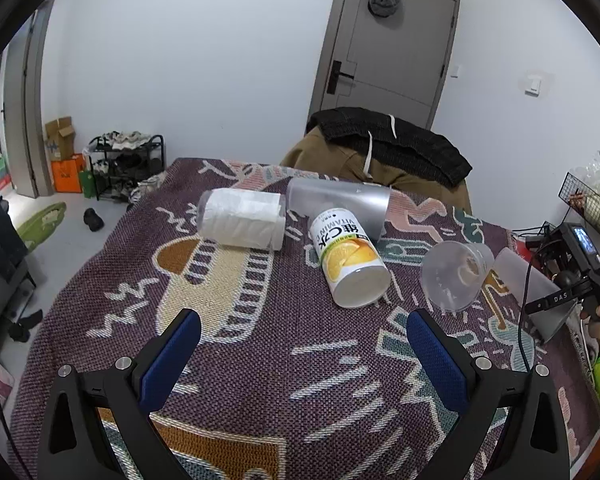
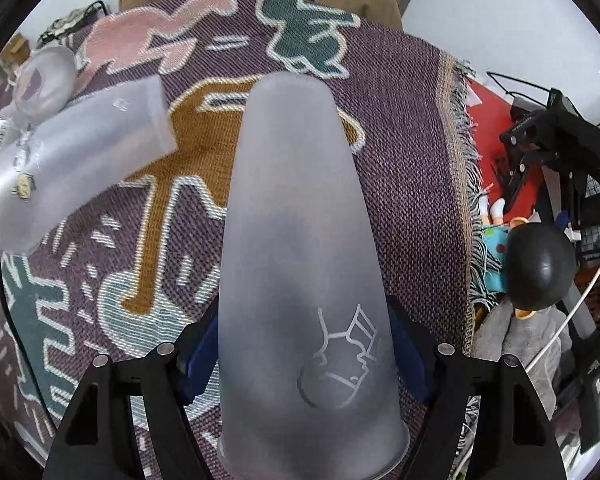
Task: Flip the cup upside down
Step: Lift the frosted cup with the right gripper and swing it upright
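Filling the center of the right wrist frame, the frosted cup (image 2: 304, 264) sits clamped near its rim by the right claw (image 2: 306, 364), ready for turning over. Lower frame, the left claw (image 1: 303, 340) hangs released above the blanket (image 1: 260, 360).

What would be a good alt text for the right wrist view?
The right claw grips a frosted plastic cup near its wide rim, the narrow base pointing away over a patterned purple blanket. Another frosted cup lies on its side at the left.
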Available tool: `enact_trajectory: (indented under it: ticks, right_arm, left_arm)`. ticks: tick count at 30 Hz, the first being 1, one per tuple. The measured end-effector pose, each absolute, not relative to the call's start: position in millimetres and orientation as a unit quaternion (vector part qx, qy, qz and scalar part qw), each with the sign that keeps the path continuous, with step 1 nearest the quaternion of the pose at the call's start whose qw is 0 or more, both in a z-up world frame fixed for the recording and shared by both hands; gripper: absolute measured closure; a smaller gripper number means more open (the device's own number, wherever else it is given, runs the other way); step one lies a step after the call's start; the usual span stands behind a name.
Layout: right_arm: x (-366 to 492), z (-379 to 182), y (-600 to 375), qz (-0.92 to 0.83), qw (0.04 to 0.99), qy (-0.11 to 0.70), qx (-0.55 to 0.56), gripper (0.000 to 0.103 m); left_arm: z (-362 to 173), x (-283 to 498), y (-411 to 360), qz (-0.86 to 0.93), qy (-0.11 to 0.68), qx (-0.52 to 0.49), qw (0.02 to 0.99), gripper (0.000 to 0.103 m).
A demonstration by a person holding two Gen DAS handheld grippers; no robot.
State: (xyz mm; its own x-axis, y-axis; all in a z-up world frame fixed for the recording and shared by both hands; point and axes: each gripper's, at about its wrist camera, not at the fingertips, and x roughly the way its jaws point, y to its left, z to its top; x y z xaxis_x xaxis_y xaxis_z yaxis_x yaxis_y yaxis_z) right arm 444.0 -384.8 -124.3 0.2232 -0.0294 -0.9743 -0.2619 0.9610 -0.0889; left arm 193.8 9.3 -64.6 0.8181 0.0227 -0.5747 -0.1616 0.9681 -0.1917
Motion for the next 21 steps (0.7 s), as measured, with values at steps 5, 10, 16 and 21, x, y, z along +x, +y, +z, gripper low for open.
enact_trajectory:
  ticks: [5,10,16,21]
  right_arm:
    - [433.2,-107.7,-380.8,0.08,0.786,0.603,-0.106,0.028]
    - [416.4,-86.8,-379.6,0.077,0.801,0.587,-0.089,0.028]
    - [394.5,-59.2,-370.1,0.085,0.815,0.568,-0.075,0.028]
    - [366.0,-33.6,-345.1,0.108,0.827,0.548,-0.073,0.028]
  left_arm:
    - [-62.1,188.6,16.6,0.047,0.294,-0.129,0.946,0.0]
    - [-57.1,178.4,22.0,0.039,0.283,-0.136,0.949,0.0]
    - [-51.2,162.6,28.8,0.027,0.272,-0.14,0.952,0.0]
    - [-47.9,144.6,41.2,0.031,0.265,-0.145,0.953,0.0]
